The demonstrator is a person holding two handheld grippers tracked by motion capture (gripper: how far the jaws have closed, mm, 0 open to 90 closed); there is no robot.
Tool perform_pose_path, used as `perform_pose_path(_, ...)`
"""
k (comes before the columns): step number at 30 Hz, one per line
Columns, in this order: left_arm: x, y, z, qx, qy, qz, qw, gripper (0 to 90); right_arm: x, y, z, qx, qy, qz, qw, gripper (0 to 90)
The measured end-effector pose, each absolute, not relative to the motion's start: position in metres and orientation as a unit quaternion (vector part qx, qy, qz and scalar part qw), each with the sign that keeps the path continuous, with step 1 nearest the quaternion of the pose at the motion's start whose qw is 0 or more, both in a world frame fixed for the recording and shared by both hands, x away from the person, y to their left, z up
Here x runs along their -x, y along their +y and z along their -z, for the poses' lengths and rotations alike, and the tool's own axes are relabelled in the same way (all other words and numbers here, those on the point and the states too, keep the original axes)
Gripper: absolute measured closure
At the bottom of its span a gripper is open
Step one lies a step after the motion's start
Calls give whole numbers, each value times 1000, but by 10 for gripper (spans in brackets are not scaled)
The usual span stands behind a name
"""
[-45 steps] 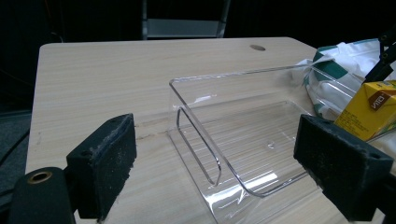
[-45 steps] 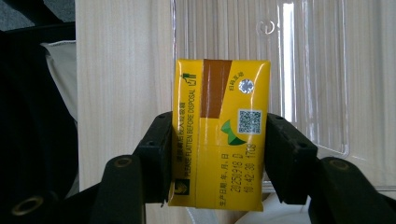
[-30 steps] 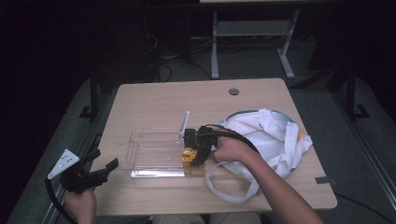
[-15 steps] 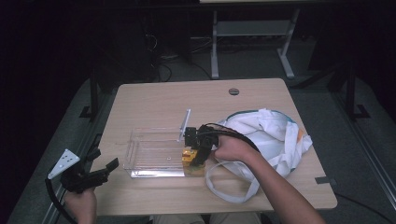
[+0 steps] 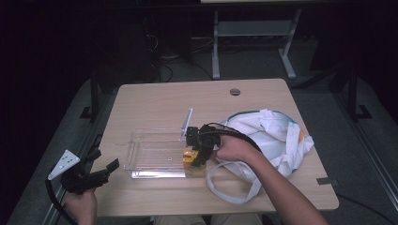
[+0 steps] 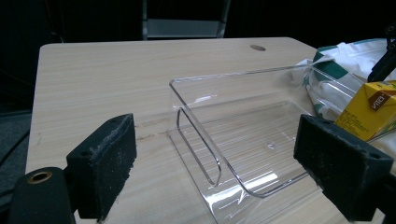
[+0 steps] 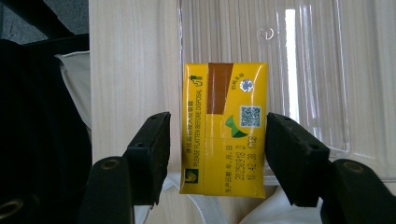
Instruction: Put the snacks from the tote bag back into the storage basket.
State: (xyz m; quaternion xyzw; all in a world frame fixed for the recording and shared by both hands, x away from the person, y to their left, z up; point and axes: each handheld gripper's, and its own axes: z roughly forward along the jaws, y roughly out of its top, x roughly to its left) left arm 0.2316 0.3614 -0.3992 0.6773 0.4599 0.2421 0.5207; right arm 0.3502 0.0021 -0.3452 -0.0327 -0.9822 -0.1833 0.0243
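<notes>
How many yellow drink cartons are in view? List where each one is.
1. The yellow carton stands at the right end of the clear tray, between the right gripper's open jaws, beside the white bag. More may be hidden inside the bag.
</notes>
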Motion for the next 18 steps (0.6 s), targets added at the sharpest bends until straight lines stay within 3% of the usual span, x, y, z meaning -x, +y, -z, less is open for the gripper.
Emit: perform_pose_path(18, -232, 361, 399, -679, 458, -242, 520, 125, -349, -1, 332, 33, -981, 192, 22, 405)
